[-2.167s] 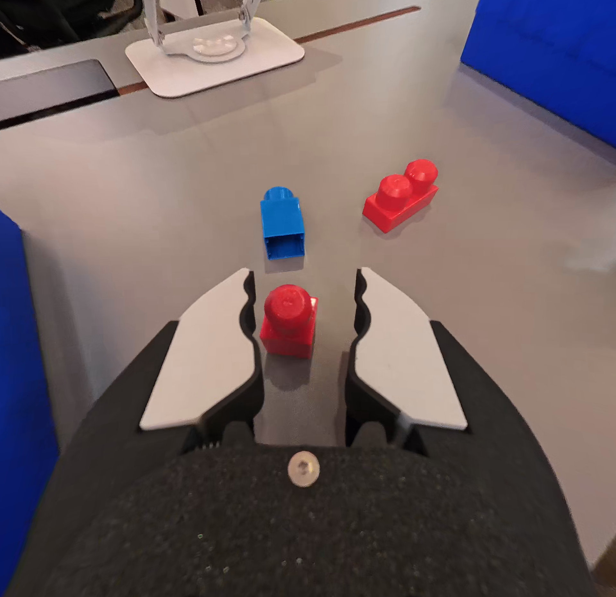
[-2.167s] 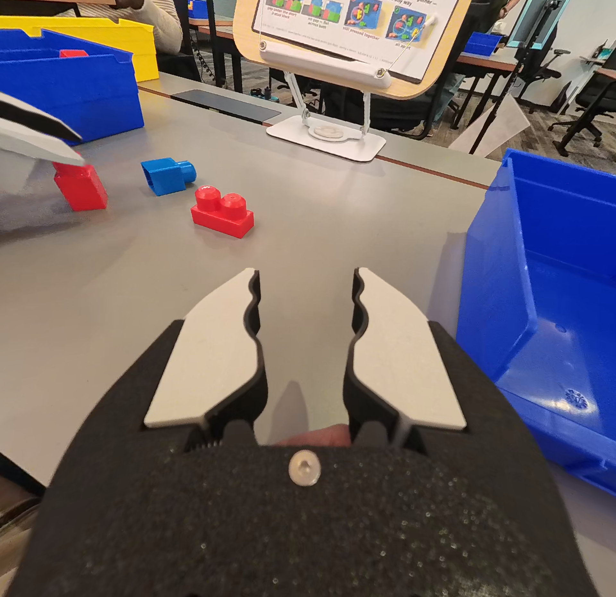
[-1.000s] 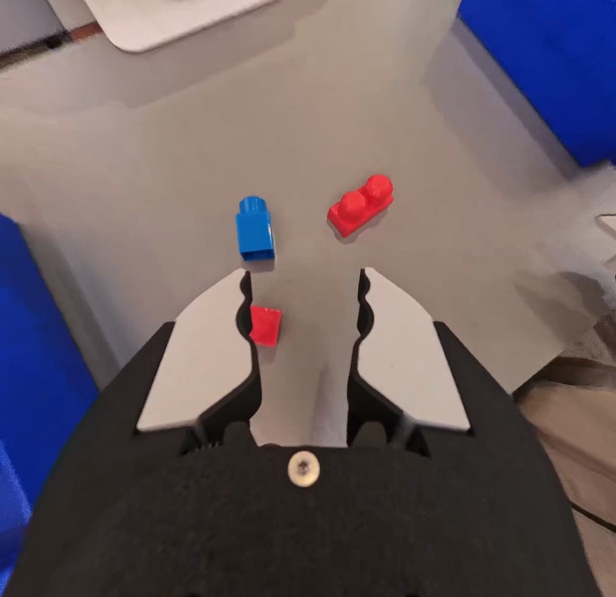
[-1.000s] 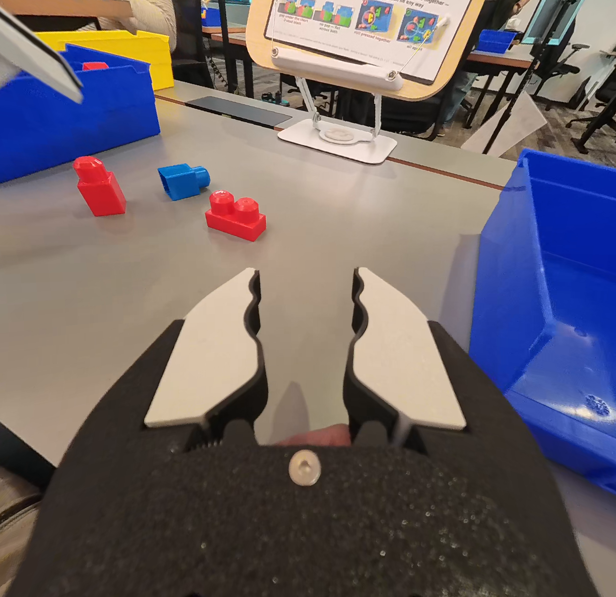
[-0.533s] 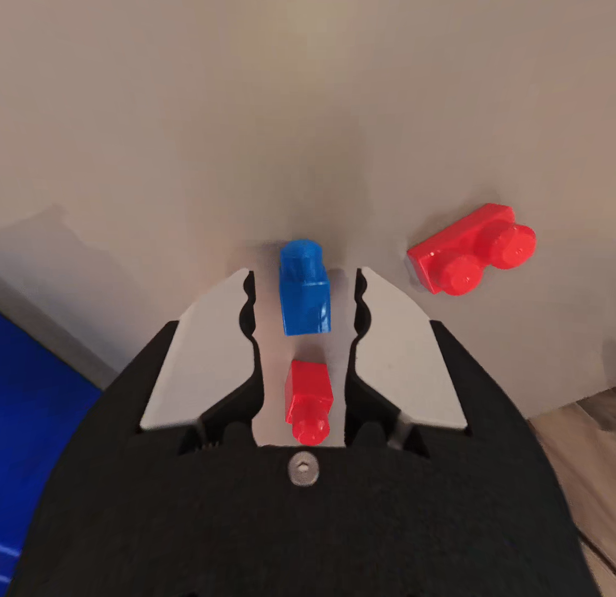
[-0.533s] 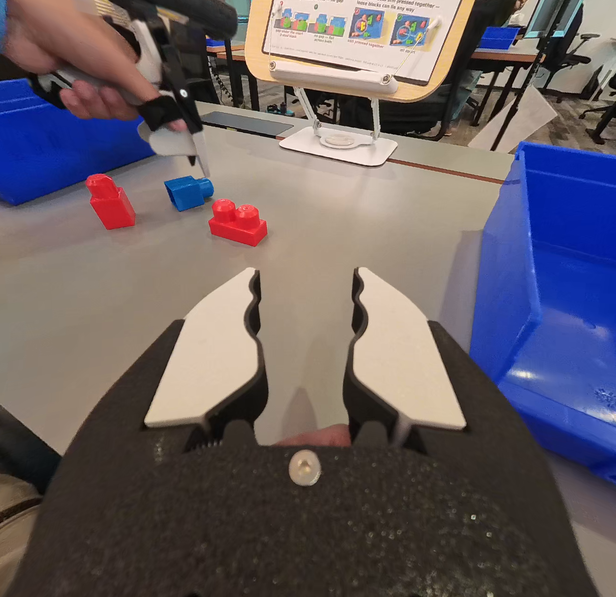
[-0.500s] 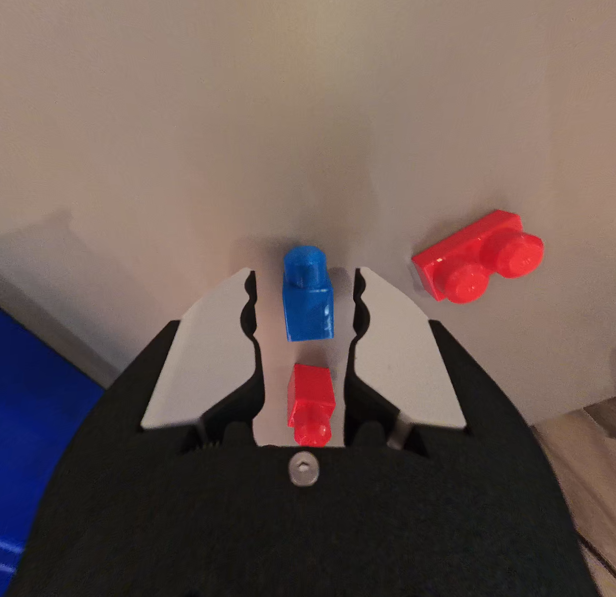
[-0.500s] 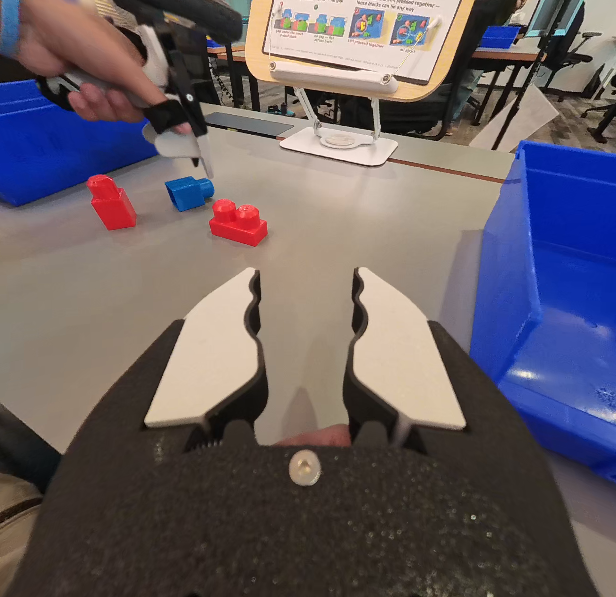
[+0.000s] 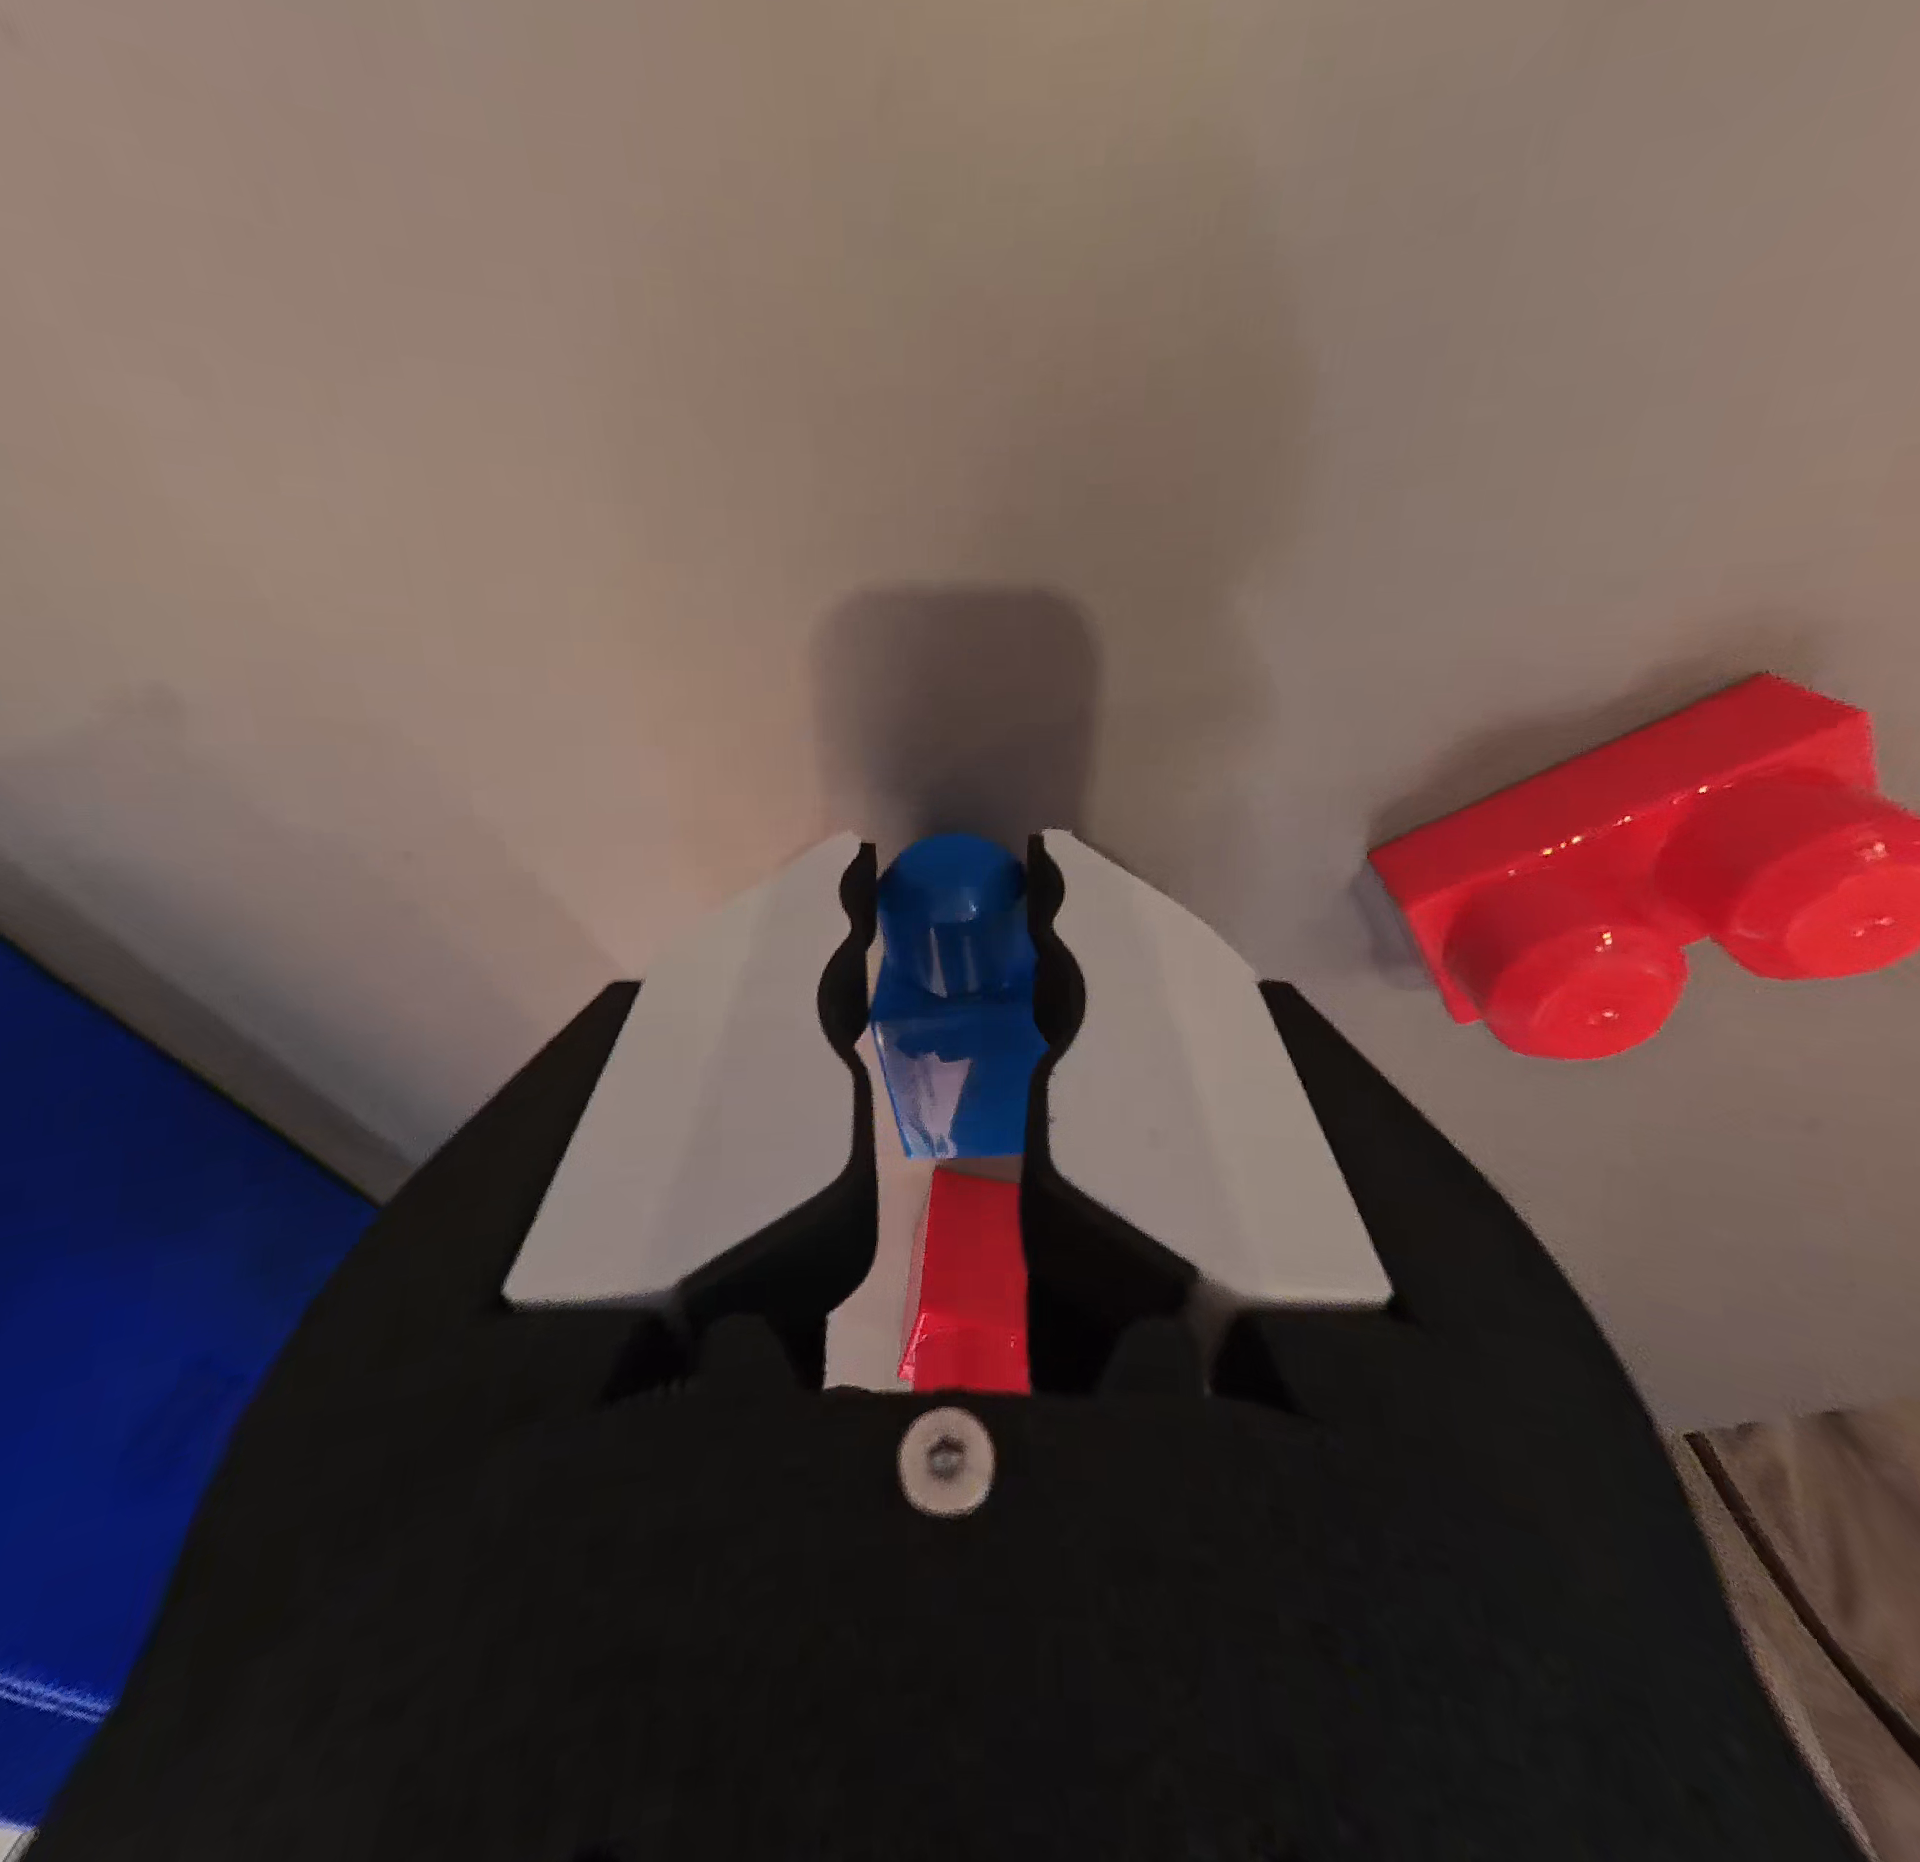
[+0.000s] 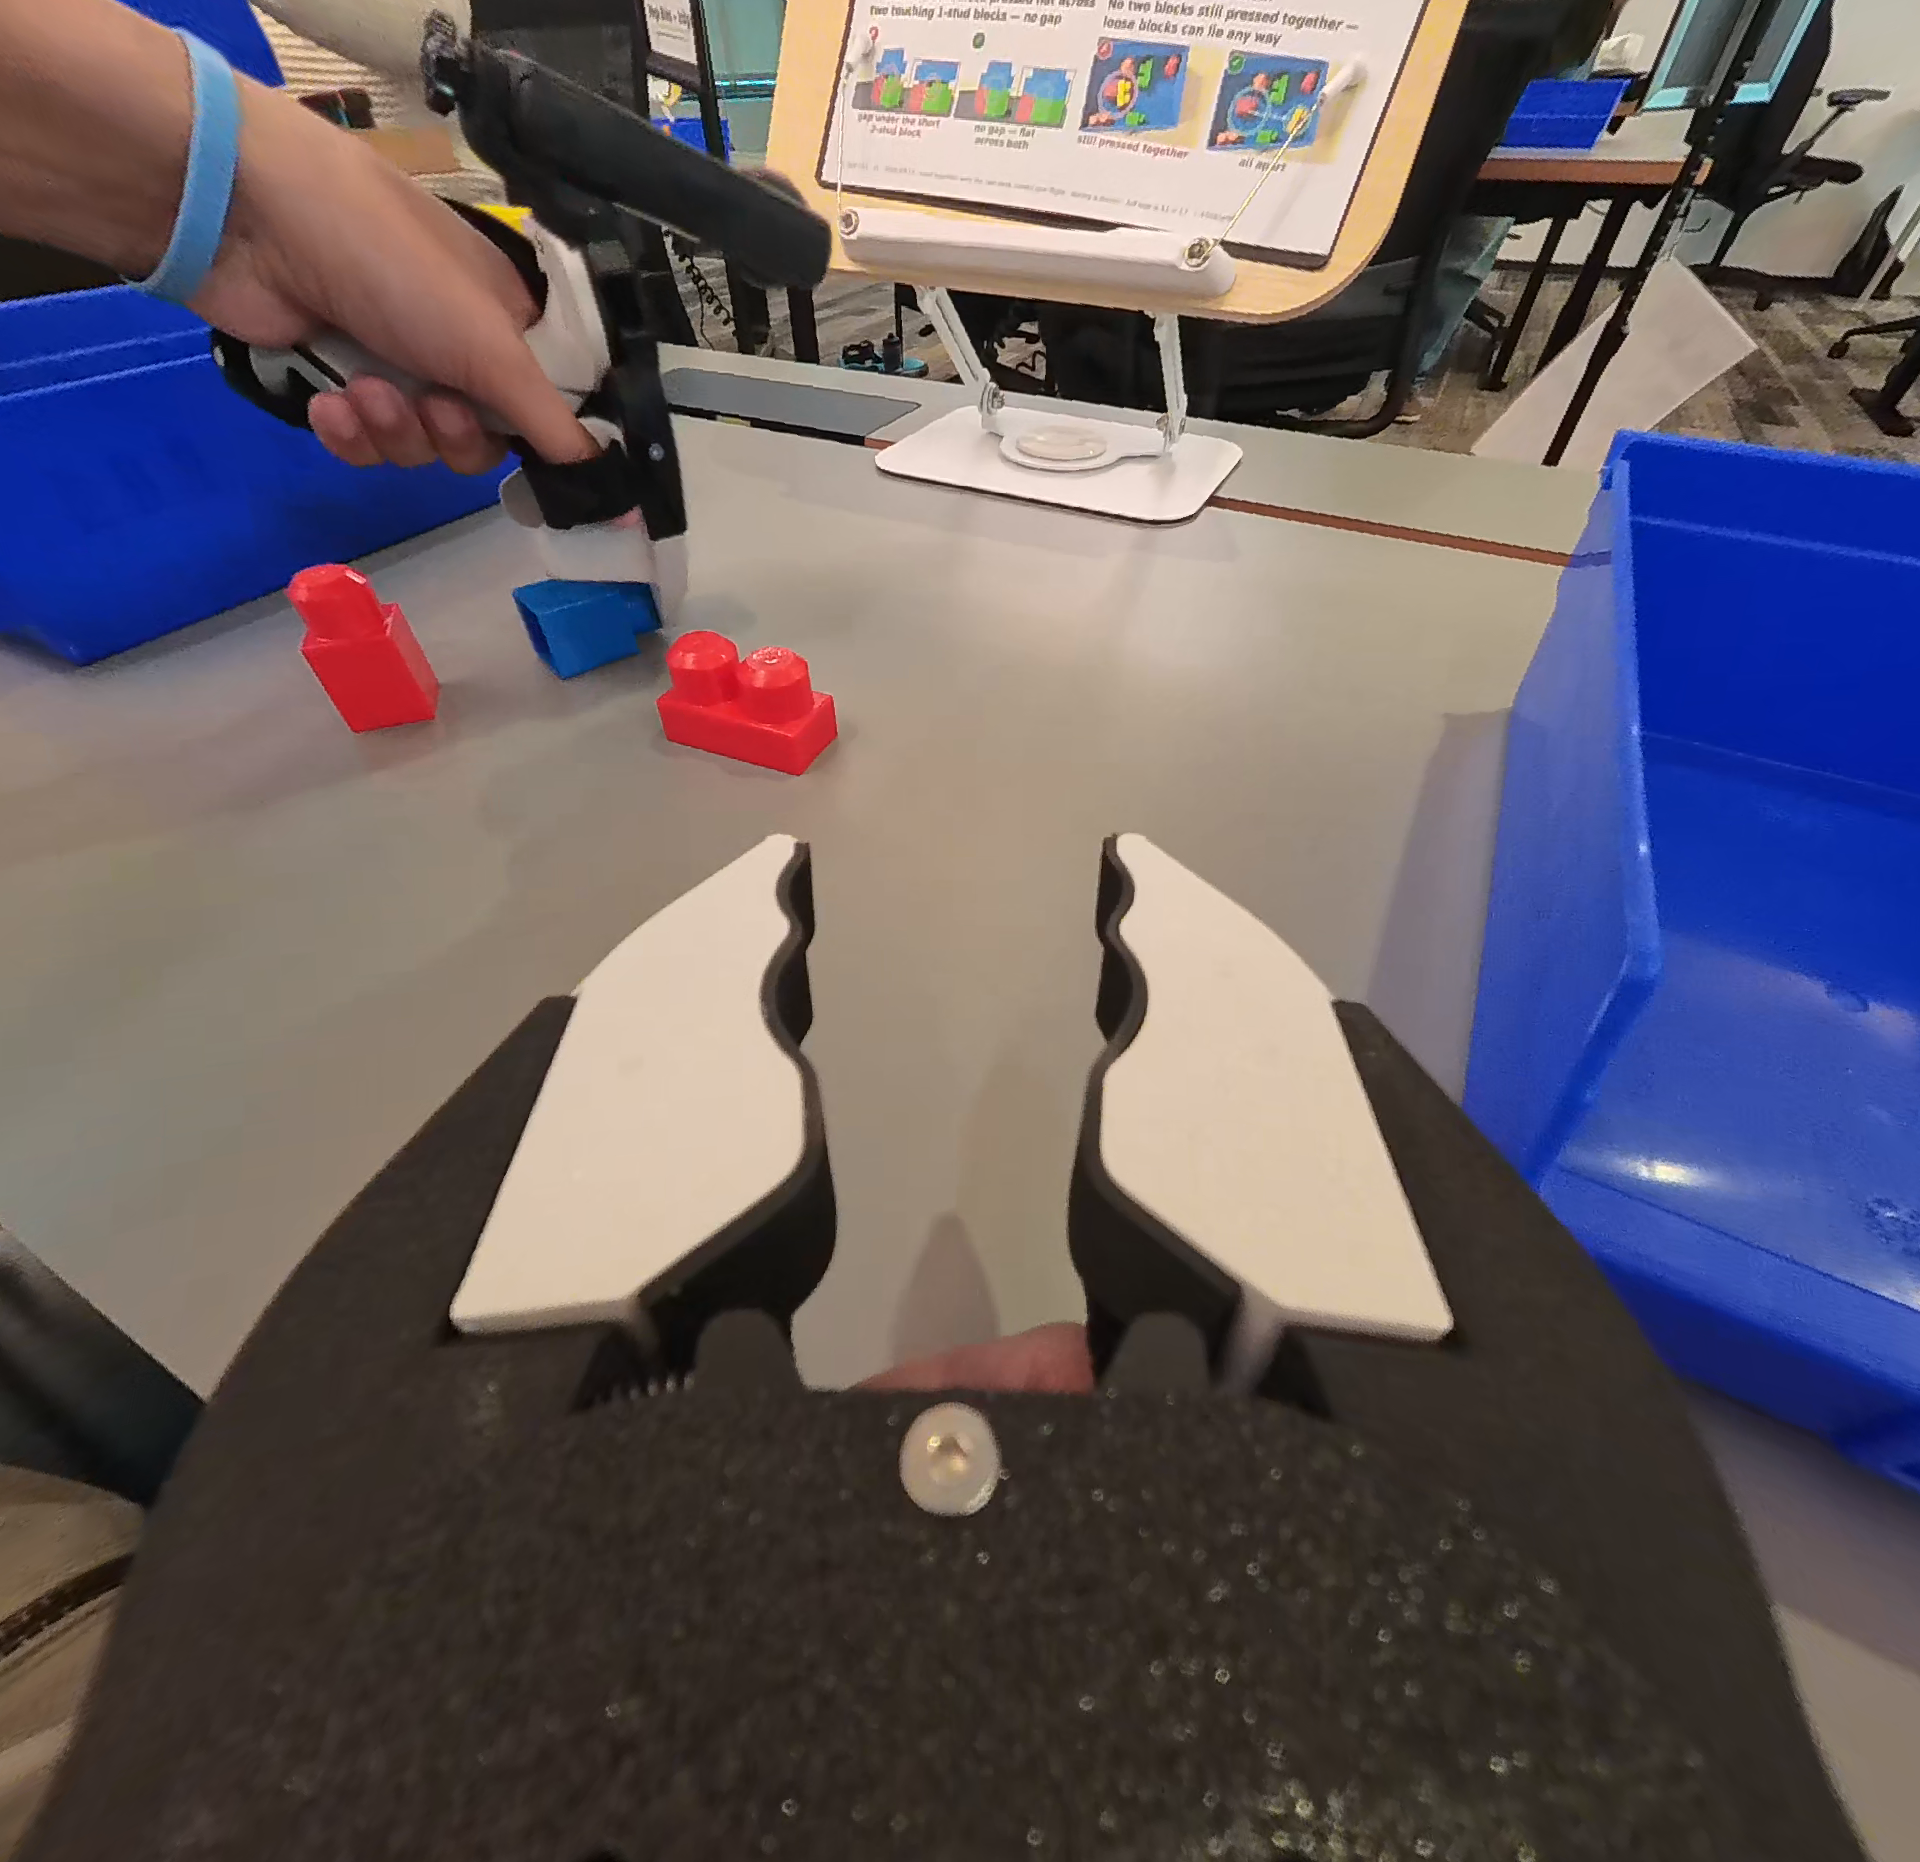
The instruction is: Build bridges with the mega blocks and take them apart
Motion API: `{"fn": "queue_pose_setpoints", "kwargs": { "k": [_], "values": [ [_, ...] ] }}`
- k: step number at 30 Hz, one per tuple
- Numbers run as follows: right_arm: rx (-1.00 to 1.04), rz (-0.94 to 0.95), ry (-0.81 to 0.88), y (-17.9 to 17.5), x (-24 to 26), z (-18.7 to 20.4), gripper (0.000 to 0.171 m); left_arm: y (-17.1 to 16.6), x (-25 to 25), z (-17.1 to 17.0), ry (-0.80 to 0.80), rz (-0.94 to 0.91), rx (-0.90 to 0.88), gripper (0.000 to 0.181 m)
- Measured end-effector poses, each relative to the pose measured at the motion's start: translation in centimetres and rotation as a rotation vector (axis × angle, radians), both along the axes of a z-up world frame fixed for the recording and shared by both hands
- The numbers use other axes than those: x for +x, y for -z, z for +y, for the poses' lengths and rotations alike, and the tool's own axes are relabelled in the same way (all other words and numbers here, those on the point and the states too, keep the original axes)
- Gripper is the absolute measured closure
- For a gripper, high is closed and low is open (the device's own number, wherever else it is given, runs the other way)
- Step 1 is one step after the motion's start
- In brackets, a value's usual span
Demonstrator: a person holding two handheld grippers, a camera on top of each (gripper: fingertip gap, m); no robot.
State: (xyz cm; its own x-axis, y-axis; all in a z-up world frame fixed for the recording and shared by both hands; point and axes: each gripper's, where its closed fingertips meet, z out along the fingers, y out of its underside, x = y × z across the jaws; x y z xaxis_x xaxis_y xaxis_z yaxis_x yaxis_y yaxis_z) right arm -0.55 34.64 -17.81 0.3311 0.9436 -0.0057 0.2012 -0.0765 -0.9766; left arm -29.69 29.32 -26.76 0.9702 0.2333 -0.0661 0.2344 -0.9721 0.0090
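The blue block (image 9: 951, 991), a glossy one-stud piece of moulded plastic lying on its side on the smooth grey bench (image 9: 935, 306), sits between the jaws of the left gripper (image 9: 951, 867). The jaws have narrowed around it, their scalloped black inner edges pressed against its round stud and square body. In the right wrist view its hollow open base faces the small red block (image 10: 364, 649).

That small red block stands upright just beside it, a cube with a single cylindrical stud on top. On the blue block's other side, near but apart, lies the flat red two-stud block (image 10: 748, 706), studs up and shiny.

A hand (image 10: 343, 285) with a pale blue wristband grips the left gripper's handle. The right gripper (image 10: 951, 856) hangs above bare bench, well apart from the blocks, its jaws spread wide with nothing between them; its flat outer faces are matte grey over coarse black foam. A deep blue plastic bin (image 10: 1714, 877) stands at its right.
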Motion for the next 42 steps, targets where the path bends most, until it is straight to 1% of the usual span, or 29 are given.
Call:
{"fn": "queue_pose_setpoints", "kwargs": {
  "k": [6,9,11,14,17,21,24,26,29,31,32,34,35,36,37,38,39,40,42],
  "values": [
    [0.005,-0.003,-0.003,0.0,-0.1,-0.2,0.119,0.3,-0.3,-0.8,0.016,0.003,-0.015,0.157],
    [0.007,-0.002,-0.001,-0.1,0.0,-0.2,0.119,0.0,-0.2,-0.2,0.032,-0.004,0.030,0.158],
    [0.010,-0.002,0.000,-0.1,0.0,-0.2,0.119,-0.5,0.0,0.7,0.068,-0.015,0.106,0.181],
    [0.011,-0.002,0.001,-0.2,0.0,-0.1,0.119,-1.3,0.0,1.2,0.096,-0.012,0.201,0.181],
    [0.013,-0.005,0.000,-0.1,0.0,-0.2,0.119,-1.5,0.3,0.3,0.066,-0.064,0.216,0.181],
    [0.016,-0.007,-0.002,-0.1,-0.1,-0.3,0.119,-3.4,0.7,-0.3,0.067,-0.101,0.288,0.181],
    [0.017,-0.007,0.001,-0.1,0.0,-0.2,0.119,-6.1,2.6,-1.3,0.106,-0.154,0.396,0.181],
    [0.015,-0.006,0.002,-0.1,0.1,-0.1,0.119,-8.1,4.5,-2.7,0.153,-0.184,0.487,0.169],
    [0.013,-0.009,0.001,0.0,0.0,-0.1,0.119,-10.3,7.1,-6.1,0.212,-0.176,0.648,0.151],
    [0.019,-0.015,0.001,0.2,-0.1,-0.1,0.119,-11.2,8.6,-8.6,0.263,-0.110,0.787,0.133],
    [0.022,-0.017,0.000,0.2,-0.1,-0.2,0.119,-11.4,9.3,-9.7,0.290,-0.065,0.863,0.127],
    [0.025,-0.021,-0.002,0.3,-0.2,-0.3,0.119,-11.7,10.7,-11.7,0.328,0.052,1.026,0.122],
    [0.029,-0.022,0.001,0.4,-0.3,-0.2,0.119,-11.7,11.1,-12.6,0.320,0.135,1.103,0.120],
    [0.034,-0.024,0.004,0.4,-0.3,-0.2,0.119,-11.7,11.1,-13.4,0.274,0.228,1.169,0.117],
    [0.037,-0.026,0.005,0.4,-0.4,-0.3,0.119,-11.5,11.5,-14.1,0.225,0.282,1.224,0.110],
    [0.040,-0.027,0.004,0.5,-0.5,-0.4,0.119,-11.1,12.0,-14.8,0.183,0.316,1.257,0.106],
    [0.041,-0.032,0.002,0.6,-0.6,-0.5,0.119,-10.8,11.5,-15.8,0.091,0.392,1.266,0.100],
    [0.042,-0.036,0.002,0.7,-0.7,-0.6,0.119,-10.5,11.6,-16.6,0.025,0.436,1.279,0.094],
    [0.049,-0.038,0.003,0.7,-0.9,-0.8,0.119,-9.4,13.0,-17.3,-0.021,0.404,1.289,0.090]
  ]
}}
